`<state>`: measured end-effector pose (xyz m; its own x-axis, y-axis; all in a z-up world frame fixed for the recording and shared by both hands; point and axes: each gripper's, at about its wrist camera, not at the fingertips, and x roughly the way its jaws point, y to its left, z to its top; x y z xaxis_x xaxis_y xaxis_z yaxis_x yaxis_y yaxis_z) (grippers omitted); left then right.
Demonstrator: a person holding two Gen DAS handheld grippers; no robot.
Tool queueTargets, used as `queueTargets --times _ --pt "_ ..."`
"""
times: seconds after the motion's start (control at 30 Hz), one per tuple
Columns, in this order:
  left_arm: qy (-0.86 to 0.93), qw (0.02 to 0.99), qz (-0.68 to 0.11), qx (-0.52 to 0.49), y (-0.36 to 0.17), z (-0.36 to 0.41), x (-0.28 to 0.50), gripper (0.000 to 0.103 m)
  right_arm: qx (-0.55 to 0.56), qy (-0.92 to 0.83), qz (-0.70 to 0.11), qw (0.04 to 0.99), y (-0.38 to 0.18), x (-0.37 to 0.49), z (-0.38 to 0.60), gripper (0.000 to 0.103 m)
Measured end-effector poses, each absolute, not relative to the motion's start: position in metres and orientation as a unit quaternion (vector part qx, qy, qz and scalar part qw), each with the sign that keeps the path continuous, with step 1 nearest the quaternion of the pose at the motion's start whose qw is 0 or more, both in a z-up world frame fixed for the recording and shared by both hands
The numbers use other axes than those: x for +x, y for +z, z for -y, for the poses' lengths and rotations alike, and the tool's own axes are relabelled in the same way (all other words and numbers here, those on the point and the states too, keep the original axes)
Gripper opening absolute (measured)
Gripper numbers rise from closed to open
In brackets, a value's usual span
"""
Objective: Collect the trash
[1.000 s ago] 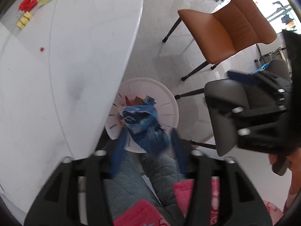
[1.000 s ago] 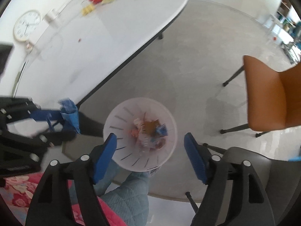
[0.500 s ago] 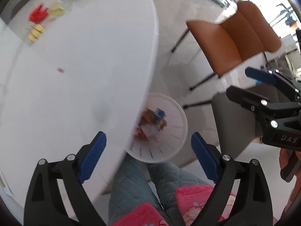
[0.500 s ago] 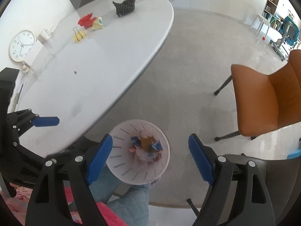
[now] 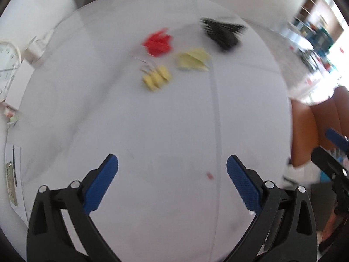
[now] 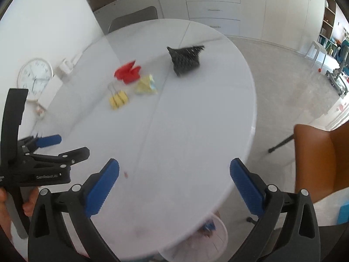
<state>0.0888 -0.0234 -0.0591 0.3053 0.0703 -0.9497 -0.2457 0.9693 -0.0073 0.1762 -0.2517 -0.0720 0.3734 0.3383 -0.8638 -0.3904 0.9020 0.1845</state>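
Both left tongs (image 5: 172,183) and right tongs (image 6: 174,187) just spread apart, empty, above the counter (image 6: 196,120), free for the red scrap (image 6: 127,73).

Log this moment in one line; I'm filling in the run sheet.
left gripper: open, empty | right gripper: open, empty | red wrapper, yellow wrapper: on table | bin: under edge

My fingers (image 5: 104,183): blue pads with a fine dotted texture, on black frames
Table (image 6: 196,126): plain white
Crumpled paper (image 6: 128,73): bright red
Folded scrap (image 6: 145,85): pale yellow with a touch of light blue
Clips (image 6: 118,100): yellow, silver wire handles
Mesh piece (image 6: 185,60): black, gridded
Chair (image 6: 316,159): orange-brown
Bin (image 6: 207,240): translucent white
Clock (image 6: 35,76): white face, dark marks
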Motion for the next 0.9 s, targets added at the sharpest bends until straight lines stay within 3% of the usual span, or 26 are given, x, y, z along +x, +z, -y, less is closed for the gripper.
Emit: queueTargets --times 0.27,0.77,0.83,0.9 --pt "0.152 0.773 -0.587 -0.185 -0.097 -0.035 0.155 0.096 -0.035 0.193 -0.519 0.832 -0.1 0.234 0.197 0.101" --pt "0.233 0.731 -0.592 -0.247 -0.15 -0.046 0.213 0.096 -0.048 0.178 -0.537 0.823 -0.141 0.287 0.184 0.101" --pt "0.236 0.731 -0.589 -0.251 -0.152 -0.046 0.216 0.093 -0.049 0.179 -0.539 0.822 -0.143 0.292 0.183 0.101" --pt "0.238 0.731 -0.59 -0.248 -0.154 -0.045 0.219 0.081 -0.048 0.183 -0.541 0.819 -0.147 0.296 0.181 0.101"
